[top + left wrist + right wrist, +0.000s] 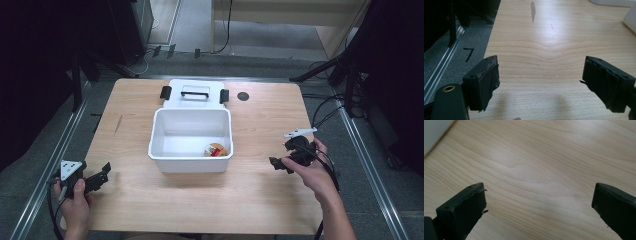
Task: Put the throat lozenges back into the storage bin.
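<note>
A white plastic bin [162, 132] stands open in the middle of the wooden table [250, 195]. A small red and tan object [216, 150] lies in its near right corner. The bin's white lid [196, 100], with black latches and a black handle, lies flat just behind it. My left gripper [102, 176] rests at the table's near left edge, open with nothing between its jaws, as the left gripper view [541, 82] shows. My right gripper [278, 164] sits right of the bin, low over bare wood, also open and empty [539, 207].
A small dark round hole [243, 96] is set in the table's far right. A grey smear [533, 10] marks the wood ahead of the left gripper. Metal rails [50, 165] and grey floor border the table on both sides; cables lie on the floor at right.
</note>
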A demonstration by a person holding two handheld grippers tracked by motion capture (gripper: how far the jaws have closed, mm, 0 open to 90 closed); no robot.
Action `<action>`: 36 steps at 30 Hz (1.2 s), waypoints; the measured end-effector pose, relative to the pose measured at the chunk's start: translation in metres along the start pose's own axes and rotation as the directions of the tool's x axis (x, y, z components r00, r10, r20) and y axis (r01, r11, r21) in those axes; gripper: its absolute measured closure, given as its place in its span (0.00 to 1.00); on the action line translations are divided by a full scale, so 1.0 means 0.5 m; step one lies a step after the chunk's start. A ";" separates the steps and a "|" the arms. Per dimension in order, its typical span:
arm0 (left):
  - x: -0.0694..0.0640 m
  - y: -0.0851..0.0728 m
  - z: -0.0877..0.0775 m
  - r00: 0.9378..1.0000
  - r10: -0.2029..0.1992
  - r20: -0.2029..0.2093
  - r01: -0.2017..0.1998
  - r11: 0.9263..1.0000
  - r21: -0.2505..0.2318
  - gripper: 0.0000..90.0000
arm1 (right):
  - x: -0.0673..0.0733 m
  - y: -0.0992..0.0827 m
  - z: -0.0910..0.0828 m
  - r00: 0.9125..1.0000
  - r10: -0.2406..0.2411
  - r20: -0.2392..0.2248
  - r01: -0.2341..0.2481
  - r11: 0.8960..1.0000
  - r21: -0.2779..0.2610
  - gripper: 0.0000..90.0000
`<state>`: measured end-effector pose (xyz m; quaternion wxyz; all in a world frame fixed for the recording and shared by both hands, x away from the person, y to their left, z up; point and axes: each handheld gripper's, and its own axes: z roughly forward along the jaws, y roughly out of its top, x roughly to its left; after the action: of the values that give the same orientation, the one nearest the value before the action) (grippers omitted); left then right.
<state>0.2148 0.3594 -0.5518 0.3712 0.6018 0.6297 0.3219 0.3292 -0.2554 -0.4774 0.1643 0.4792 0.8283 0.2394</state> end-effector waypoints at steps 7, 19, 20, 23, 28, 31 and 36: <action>-0.001 0.000 0.000 1.000 0.002 -0.004 -0.002 1.000 -0.001 0.16 | -0.031 -0.067 0.012 0.998 0.067 0.019 -0.066 0.997 -0.040 0.00; -0.001 0.000 0.000 1.000 0.003 -0.004 -0.003 1.000 -0.002 0.16 | -0.062 -0.161 0.012 0.985 0.174 0.022 -0.168 0.970 -0.178 0.00; -0.001 0.000 0.000 1.000 0.002 -0.004 -0.002 1.000 -0.002 0.16 | -0.062 -0.161 0.012 0.985 0.174 0.022 -0.168 0.970 -0.178 0.00; -0.001 0.000 0.000 1.000 0.003 -0.004 -0.003 1.000 -0.002 0.16 | -0.070 -0.192 0.013 0.979 0.201 0.019 -0.192 0.956 -0.223 0.00; -0.001 0.000 0.000 1.000 0.005 0.000 -0.005 1.000 -0.002 0.16 | -0.074 -0.221 0.009 0.973 0.232 0.014 -0.219 0.936 -0.277 0.01; -0.001 0.000 0.000 1.000 0.004 0.001 -0.004 1.000 -0.003 0.16 | -0.074 -0.239 -0.006 0.967 0.255 0.003 -0.239 0.908 -0.344 0.04; -0.002 0.000 -0.001 1.000 0.012 0.000 -0.012 1.000 -0.001 0.16 | -0.069 -0.255 -0.015 0.963 0.271 0.000 -0.251 0.891 -0.379 0.04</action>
<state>0.2144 0.3584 -0.5517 0.3696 0.6053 0.6258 0.3245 0.2512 -0.3417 -0.5405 0.2410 0.5519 0.6905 0.4006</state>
